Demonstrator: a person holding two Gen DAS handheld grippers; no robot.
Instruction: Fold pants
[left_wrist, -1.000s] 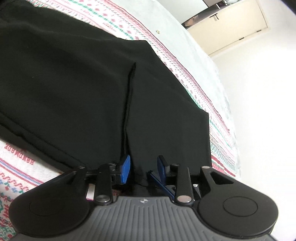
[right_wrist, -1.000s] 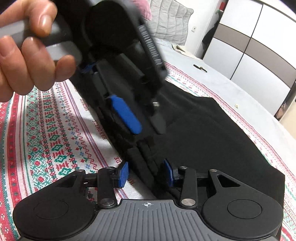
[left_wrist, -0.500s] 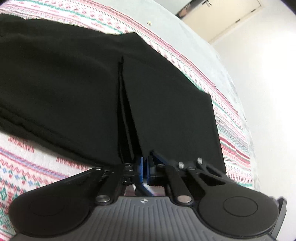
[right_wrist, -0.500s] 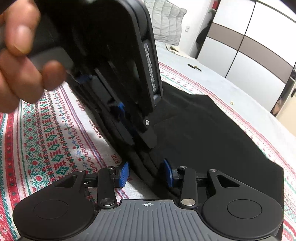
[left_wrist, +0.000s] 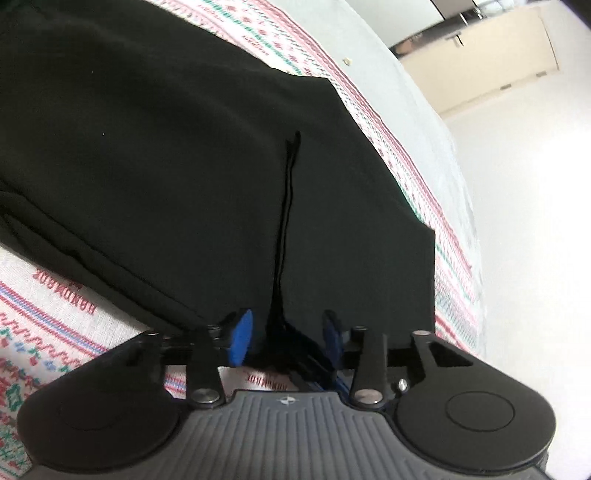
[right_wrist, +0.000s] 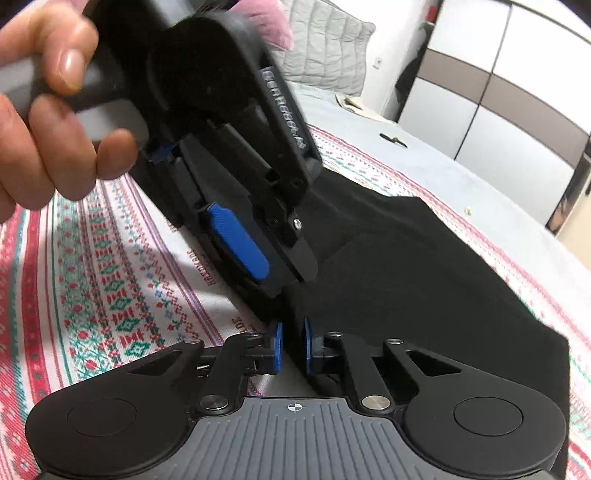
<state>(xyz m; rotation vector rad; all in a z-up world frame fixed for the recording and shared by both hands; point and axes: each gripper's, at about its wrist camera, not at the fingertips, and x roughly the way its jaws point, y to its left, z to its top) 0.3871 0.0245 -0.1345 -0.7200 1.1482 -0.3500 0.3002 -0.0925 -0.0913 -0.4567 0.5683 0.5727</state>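
The right gripper (right_wrist: 293, 343) has just clenched on the edge of the black pants (left_wrist: 166, 155) lying on the patterned bedspread (right_wrist: 92, 266), while the left gripper (left_wrist: 286, 338) has sprung apart again beside it, so the fold's grip looks half set.

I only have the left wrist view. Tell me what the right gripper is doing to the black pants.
Observer: The right gripper has its blue pads pinched on the near edge of the black fabric pants, which lie on the red, green and white patterned bedspread.
Operator: Report where my left gripper sits relative to it.
Observer: The left gripper hangs just above and ahead of the right one, jaws apart, over that same edge.
Operator: Say what lies beyond the pants.
Observer: A grey quilted pillow rests at the bed's far end.
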